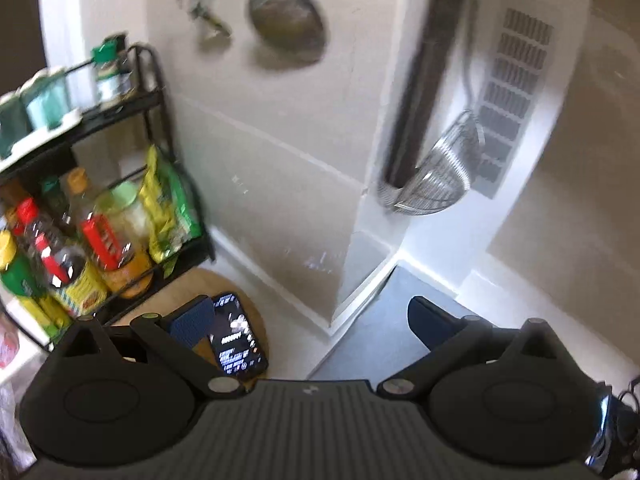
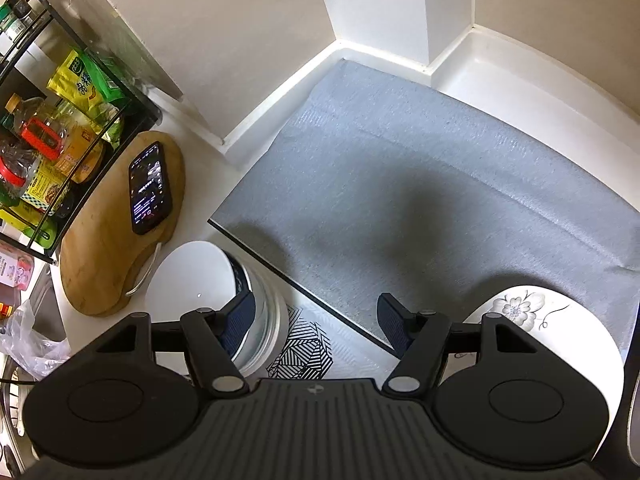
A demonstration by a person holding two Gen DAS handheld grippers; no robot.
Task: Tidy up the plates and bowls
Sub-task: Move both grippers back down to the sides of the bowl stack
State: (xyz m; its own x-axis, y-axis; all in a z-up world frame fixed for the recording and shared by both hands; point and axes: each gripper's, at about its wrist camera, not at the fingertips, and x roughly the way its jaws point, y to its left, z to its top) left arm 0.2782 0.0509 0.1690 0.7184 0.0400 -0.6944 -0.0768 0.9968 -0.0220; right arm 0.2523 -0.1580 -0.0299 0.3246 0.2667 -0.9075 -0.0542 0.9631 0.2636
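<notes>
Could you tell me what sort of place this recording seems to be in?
Most likely a home kitchen counter: a rack of seasoning bottles, a wooden cutting board, and stacked white bowls beside a flowered plate.

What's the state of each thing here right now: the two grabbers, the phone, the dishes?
left gripper: open, nothing between its fingers.
right gripper: open, empty, above the grey mat's edge.
phone: screen lit, lying on the wooden board.
white bowls: stacked, upright, left of the mat.
flowered plate: lying flat on the mat.
wire strainer: hanging on the wall.
</notes>
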